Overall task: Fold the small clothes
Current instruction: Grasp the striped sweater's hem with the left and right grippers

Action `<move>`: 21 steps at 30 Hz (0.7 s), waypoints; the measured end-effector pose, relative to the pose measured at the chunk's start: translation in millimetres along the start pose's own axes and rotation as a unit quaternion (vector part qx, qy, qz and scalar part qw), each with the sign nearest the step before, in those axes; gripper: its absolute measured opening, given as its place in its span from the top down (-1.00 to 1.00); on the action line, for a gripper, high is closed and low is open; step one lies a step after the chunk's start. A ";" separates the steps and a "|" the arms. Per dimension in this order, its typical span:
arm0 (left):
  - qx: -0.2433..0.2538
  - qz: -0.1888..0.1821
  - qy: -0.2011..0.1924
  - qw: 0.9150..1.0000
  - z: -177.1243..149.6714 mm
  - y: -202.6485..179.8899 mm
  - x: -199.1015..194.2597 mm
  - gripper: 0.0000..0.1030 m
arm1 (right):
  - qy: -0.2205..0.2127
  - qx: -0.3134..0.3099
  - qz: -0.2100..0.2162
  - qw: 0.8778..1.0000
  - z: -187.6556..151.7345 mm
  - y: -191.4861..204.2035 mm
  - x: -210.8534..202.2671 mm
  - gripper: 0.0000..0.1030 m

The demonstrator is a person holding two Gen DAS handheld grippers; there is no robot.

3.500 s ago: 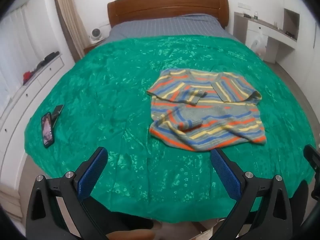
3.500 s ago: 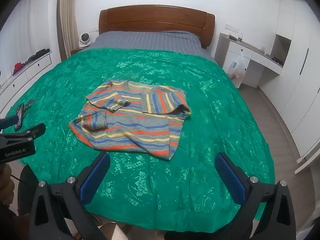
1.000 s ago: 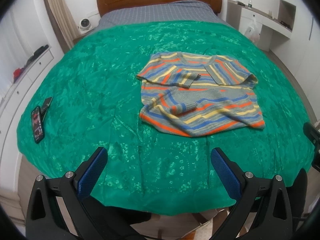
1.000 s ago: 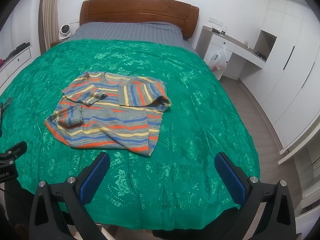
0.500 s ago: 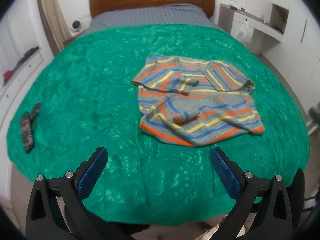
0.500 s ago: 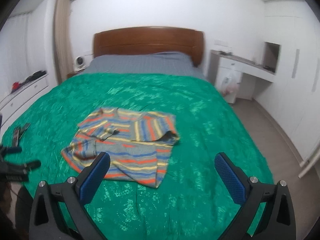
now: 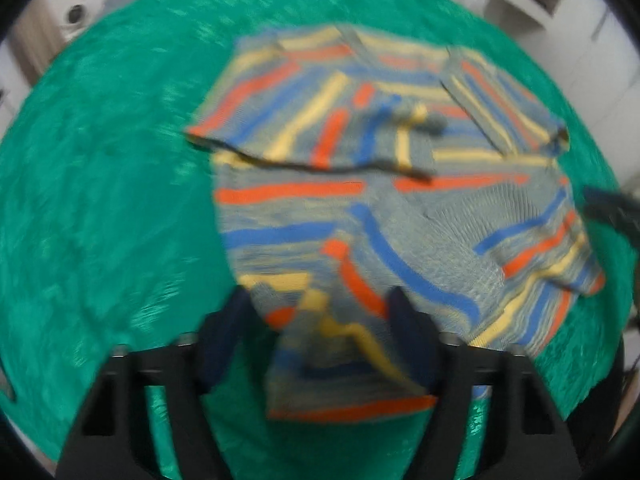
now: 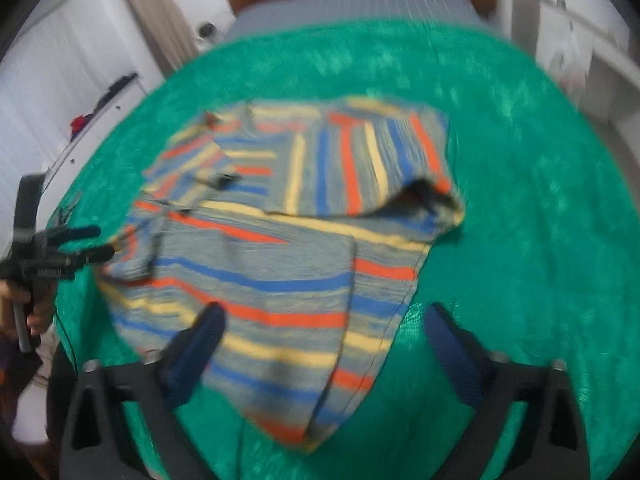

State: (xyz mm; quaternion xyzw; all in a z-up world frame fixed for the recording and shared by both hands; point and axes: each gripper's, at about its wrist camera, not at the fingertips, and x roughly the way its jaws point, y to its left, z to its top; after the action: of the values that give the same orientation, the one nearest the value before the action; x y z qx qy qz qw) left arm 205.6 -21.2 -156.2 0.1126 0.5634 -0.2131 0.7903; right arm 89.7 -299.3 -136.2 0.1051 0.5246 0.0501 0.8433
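A ribbed knit sweater (image 7: pixel 384 200) striped grey, blue, orange and yellow lies rumpled on my bed's glossy green patterned bedspread (image 7: pixel 100 200). My left tool (image 7: pixel 320 336) straddles its bunched hem, fingers apart; my right tool (image 8: pixel 324 344) hangs released above its lower corner, no writing readable through blur.

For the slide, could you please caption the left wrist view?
Left gripper straddling the near hem of a striped sweater on a green bedspread, motion-blurred.

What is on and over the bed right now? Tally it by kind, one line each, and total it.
striped sweater: 1
green bedspread: 1
grippers: 2, the left gripper and the right gripper
Total: 4
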 end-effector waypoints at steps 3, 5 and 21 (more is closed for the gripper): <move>0.015 0.005 -0.009 1.000 1.9 -10.4 3.3 0.12 | 0.014 -0.002 0.017 1.000 7.8 -2.1 16.8 -0.29; 0.018 0.005 -0.016 1.000 1.7 -13.3 1.5 0.77 | 0.024 -0.021 0.039 0.999 11.4 5.4 25.3 0.04; 0.063 -0.085 -0.071 0.992 -150.1 15.1 -100.9 0.94 | -0.064 -0.177 0.078 0.979 -133.0 54.3 -146.9 0.92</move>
State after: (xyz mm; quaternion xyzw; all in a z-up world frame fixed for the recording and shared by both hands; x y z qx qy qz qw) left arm 58.5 76.1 -113.5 0.0988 0.4990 -0.3221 0.7984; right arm -93.3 -258.4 -52.2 -0.0025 0.4428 0.2009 0.8738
